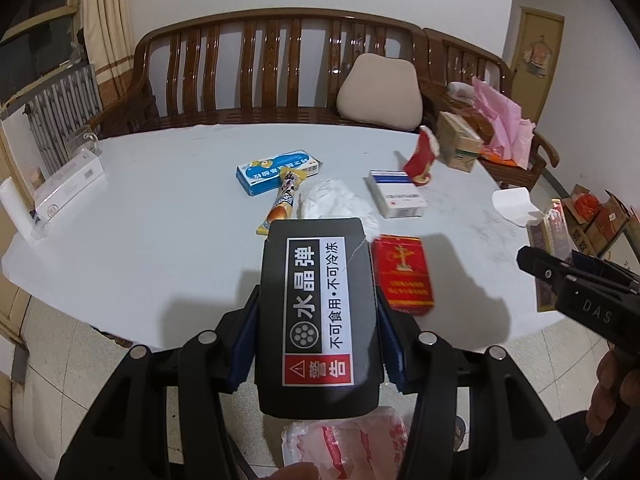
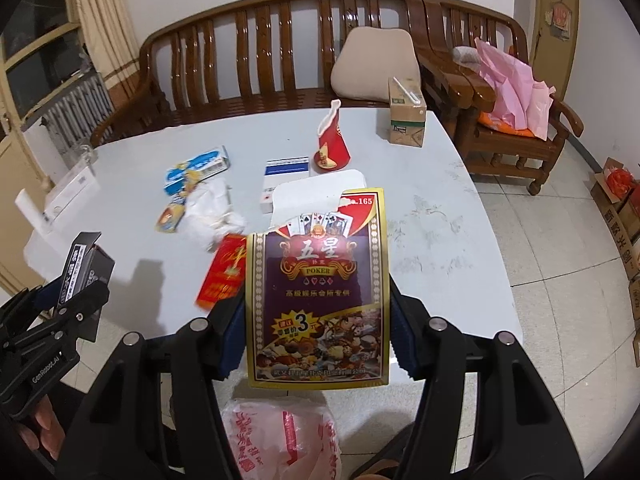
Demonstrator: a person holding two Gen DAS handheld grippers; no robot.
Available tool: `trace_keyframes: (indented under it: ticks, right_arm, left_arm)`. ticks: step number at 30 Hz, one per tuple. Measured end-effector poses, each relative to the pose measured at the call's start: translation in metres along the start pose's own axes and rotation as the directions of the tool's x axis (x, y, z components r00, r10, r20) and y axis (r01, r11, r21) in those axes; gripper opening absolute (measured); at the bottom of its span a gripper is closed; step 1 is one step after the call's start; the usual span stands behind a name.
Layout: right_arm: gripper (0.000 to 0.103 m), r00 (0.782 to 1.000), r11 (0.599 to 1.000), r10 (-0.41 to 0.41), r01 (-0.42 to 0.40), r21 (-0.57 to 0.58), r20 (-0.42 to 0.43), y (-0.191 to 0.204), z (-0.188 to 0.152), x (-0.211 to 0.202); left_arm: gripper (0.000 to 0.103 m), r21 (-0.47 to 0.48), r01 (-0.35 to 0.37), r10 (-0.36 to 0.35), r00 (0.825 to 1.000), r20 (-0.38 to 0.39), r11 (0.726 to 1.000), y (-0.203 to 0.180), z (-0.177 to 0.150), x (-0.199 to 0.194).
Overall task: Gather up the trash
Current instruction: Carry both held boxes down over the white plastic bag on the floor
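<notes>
- We hold the left gripper [image 1: 318,336] pinched on a black box [image 1: 318,316]; its blue pads press both long sides of the box, which bears a white label and a red warning panel.
- We hold the right gripper [image 2: 318,332] pinched on a card box [image 2: 320,292], purple with a gold border and the word POKER; the pads press its two side edges.
- Both boxes sit above the near edge of the white table [image 1: 140,220], clear of its surface.
- A red-and-white plastic bag [image 2: 280,436] lies below the near edge of the table, directly under both grippers.
- On the table, nearest the near edge, lies a red pack [image 1: 402,276].
- Farther in from that edge lie a crumpled white wrapper [image 1: 336,200], a yellow snack packet [image 1: 282,200] and a blue-and-white carton [image 1: 276,170].
- To the right of these on the table are a white box with a blue stripe [image 1: 396,194] and a crushed red paper cup [image 1: 420,156].
- A brown carton [image 2: 406,116] stands at the far right corner of the table.
</notes>
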State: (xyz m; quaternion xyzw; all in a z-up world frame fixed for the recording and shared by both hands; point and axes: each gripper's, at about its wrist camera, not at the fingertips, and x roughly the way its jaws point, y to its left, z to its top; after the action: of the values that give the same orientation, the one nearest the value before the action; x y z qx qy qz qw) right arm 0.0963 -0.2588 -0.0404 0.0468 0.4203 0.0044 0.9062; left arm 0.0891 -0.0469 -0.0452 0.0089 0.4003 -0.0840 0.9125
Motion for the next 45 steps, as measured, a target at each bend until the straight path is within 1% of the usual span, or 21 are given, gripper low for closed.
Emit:
trace_keyframes:
  ticks: [7, 10, 15, 17, 20, 23, 26, 31, 35, 40, 43, 45]
  right_arm:
    - [0.058, 0.999, 1.000, 0.017, -0.016, -0.016, 0.044, 0.012, -0.023, -0.047]
    - [0.058, 0.998, 0.999, 0.024, -0.023, -0.024, 0.066, 0.018, -0.036, -0.068]
    - [0.058, 0.995, 0.998, 0.040, -0.035, -0.050, 0.093, 0.027, -0.059, -0.100]
    - [0.058, 0.994, 0.998, 0.045, -0.040, -0.056, 0.100, 0.030, -0.069, -0.110]
    - [0.058, 0.995, 0.997, 0.051, -0.045, -0.061, 0.092, 0.034, -0.090, -0.119]
    - [0.058, 0.996, 0.997, 0.055, -0.051, -0.059, 0.064, 0.036, -0.109, -0.115]
    - [0.058, 0.998, 0.997, 0.054, -0.053, -0.052, 0.034, 0.036, -0.127, -0.107]
    - [0.058, 0.998, 0.997, 0.056, -0.057, -0.047, -0.024, 0.043, -0.158, -0.091]
    - [0.058, 0.996, 0.997, 0.054, -0.057, -0.046, -0.072, 0.047, -0.178, -0.073]
    - [0.058, 0.989, 0.998, 0.050, -0.055, -0.032, -0.142, 0.046, -0.198, -0.038]
    - [0.058, 0.979, 0.999, 0.044, -0.047, -0.011, -0.202, 0.041, -0.217, -0.002]
    - [0.058, 0.973, 1.000, 0.015, -0.020, -0.018, -0.229, 0.040, -0.228, 0.017]
  left_arm:
    - [0.051, 0.012, -0.012, 0.011, 1.000, 0.028, 1.000, -0.008, -0.017, -0.037]
    - [0.051, 0.006, -0.005, 0.004, 0.999, 0.033, 1.000, -0.008, -0.025, -0.052]
    - [0.051, 0.023, 0.002, -0.003, 0.999, 0.037, 1.000, -0.011, -0.041, -0.074]
    - [0.051, 0.028, 0.005, -0.006, 0.999, 0.032, 1.000, -0.011, -0.051, -0.081]
    - [0.051, 0.025, 0.020, -0.020, 1.000, -0.003, 0.999, -0.009, -0.072, -0.083]
    - [0.051, 0.022, 0.042, -0.041, 0.998, -0.051, 0.999, -0.009, -0.098, -0.075]
    - [0.051, 0.026, 0.056, -0.054, 0.995, -0.078, 0.998, -0.009, -0.119, -0.069]
    - [0.051, 0.033, 0.054, -0.051, 0.993, -0.107, 0.998, -0.011, -0.138, -0.056]
    - [0.051, 0.036, 0.049, -0.042, 0.985, -0.165, 0.998, -0.012, -0.156, -0.033]
    - [0.051, 0.046, 0.050, -0.037, 0.970, -0.242, 0.998, -0.019, -0.185, 0.003]
    - [0.051, 0.051, 0.032, -0.018, 0.964, -0.265, 0.998, -0.021, -0.202, 0.026]
    - [0.051, 0.050, 0.028, -0.013, 0.959, -0.283, 0.998, -0.021, -0.215, 0.043]
